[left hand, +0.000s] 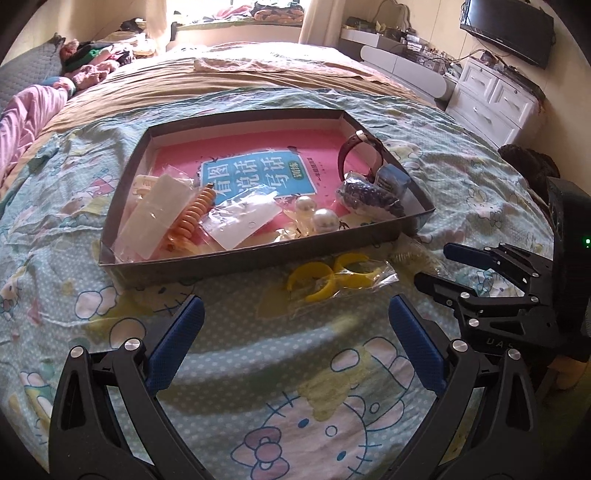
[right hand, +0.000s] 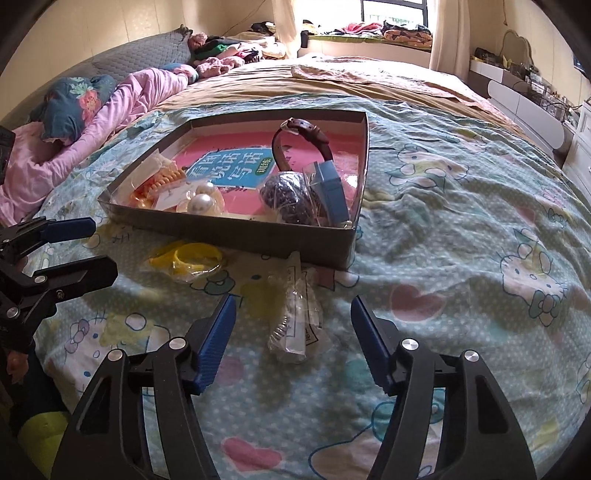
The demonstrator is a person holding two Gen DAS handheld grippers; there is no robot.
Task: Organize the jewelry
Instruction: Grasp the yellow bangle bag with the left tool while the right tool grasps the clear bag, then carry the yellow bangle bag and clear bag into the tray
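Observation:
A shallow grey box (left hand: 258,258) (right hand: 236,236) lies on the bed and holds a brown watch (left hand: 360,149) (right hand: 301,138), pearls (left hand: 325,219) (right hand: 201,203), an orange coil (left hand: 195,212), a dark beaded piece (left hand: 369,197) (right hand: 291,199) and plastic packets. A bag of yellow bangles (left hand: 332,278) (right hand: 190,260) lies on the blanket in front of the box. A clear packet (right hand: 295,321) lies beside it. My left gripper (left hand: 295,314) is open and empty, just short of the bangles. My right gripper (right hand: 293,314) is open, with the clear packet between its fingers.
The Hello Kitty blanket (left hand: 280,417) covers the bed. Pink bedding and pillows (right hand: 92,122) lie at the left. A white dresser (left hand: 495,96) and a TV (left hand: 509,29) stand at the right. Each gripper shows at the other view's edge.

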